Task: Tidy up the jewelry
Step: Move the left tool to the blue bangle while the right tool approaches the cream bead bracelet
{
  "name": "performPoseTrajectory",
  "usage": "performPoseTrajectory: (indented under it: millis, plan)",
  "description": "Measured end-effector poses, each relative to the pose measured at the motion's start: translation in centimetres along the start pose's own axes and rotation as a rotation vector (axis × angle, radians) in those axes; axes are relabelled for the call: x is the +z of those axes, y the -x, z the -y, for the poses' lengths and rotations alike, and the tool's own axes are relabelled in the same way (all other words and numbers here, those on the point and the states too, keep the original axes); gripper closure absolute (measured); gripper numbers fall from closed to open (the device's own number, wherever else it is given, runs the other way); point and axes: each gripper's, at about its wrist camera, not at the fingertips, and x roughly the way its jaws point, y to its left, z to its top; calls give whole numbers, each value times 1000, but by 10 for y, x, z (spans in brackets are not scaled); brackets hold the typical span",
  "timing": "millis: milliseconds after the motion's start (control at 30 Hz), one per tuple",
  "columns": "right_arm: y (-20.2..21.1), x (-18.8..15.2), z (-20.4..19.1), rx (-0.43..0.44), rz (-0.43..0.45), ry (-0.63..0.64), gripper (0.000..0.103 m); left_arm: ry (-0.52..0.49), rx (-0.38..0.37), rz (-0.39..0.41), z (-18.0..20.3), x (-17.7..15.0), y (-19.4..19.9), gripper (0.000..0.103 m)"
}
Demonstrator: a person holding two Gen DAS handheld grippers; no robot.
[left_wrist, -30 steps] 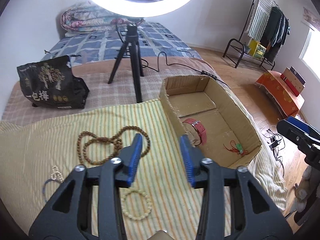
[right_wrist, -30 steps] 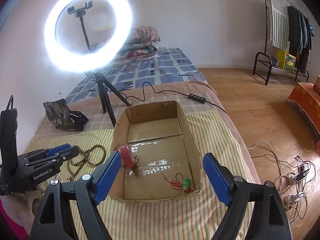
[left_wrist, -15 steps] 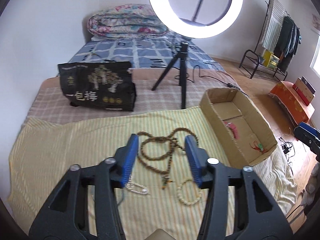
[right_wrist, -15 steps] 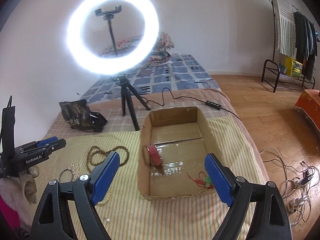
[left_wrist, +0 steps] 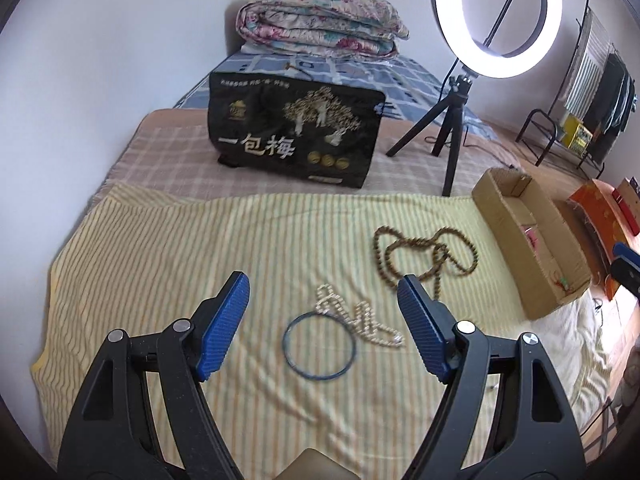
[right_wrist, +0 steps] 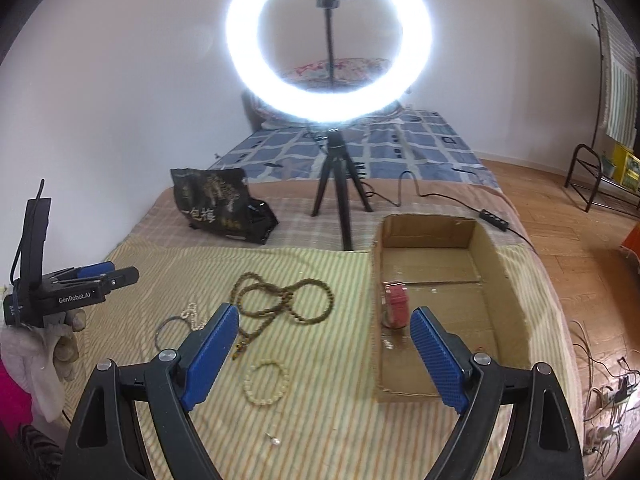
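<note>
Hovering over the striped cloth (left_wrist: 160, 264), the left gripper (left_wrist: 323, 312) is seen in the left wrist view with its blue fingers spread wide and nothing held. Between the fingertips, a thin blue bangle (left_wrist: 319, 346) lies flat on the cloth, overlapped at its far edge by a pale bead strand (left_wrist: 362, 318). A long brown bead necklace (left_wrist: 426, 254) is looped further right, near a cardboard box (left_wrist: 532, 248). A black bag (left_wrist: 296, 132) and a lit ring light (left_wrist: 497, 20) on a tripod are seen behind. In the right wrist view, the right gripper (right_wrist: 325, 338) is also spread and empty, above the cloth beside the box (right_wrist: 494, 264). A red watch (right_wrist: 397, 302) is seen inside the box by its left wall. On the cloth are the brown necklace (right_wrist: 286, 300), a small cream bead bracelet (right_wrist: 267, 382), the bangle (right_wrist: 176, 330) and a tiny pearl piece (right_wrist: 274, 440). The left gripper (right_wrist: 120, 274) is visible at far left.
</note>
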Motion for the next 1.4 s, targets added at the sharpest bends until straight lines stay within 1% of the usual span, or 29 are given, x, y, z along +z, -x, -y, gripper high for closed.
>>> performPoseTrajectory:
  millis: [200, 300, 467, 533, 800, 967, 1133, 1233, 1400]
  plan:
    - [-20, -1, -21, 27, -37, 35, 14, 11, 2, -44, -25, -20, -9, 24]
    - [-34, -3, -25, 42, -74, 34, 14, 12, -12, -73, -30, -29, -16, 24]
    - [-53, -10, -25, 54, -133, 9, 14, -45, -36, -100, -21, -41, -25, 24]
    - [-58, -11, -24, 58, -147, 4, 14, -69, -43, -122, -15, -46, -32, 24]
    - [-76, -17, -30, 68, -204, 26, 14, -111, -47, -208, -1, -66, -62, 24]
    - [-84, -21, -31, 68, -228, 43, 14, -106, -36, -221, 1, -73, -74, 24]
    - [-92, -26, -30, 66, -254, 52, 14, -114, -27, -223, 8, -73, -84, 24]
    - [-99, -30, -30, 77, -281, 50, 14, -136, -9, -230, 13, -72, -91, 24]
    - [-112, -39, -29, 95, -335, 43, 14, -137, 17, -230, 15, -71, -99, 24]
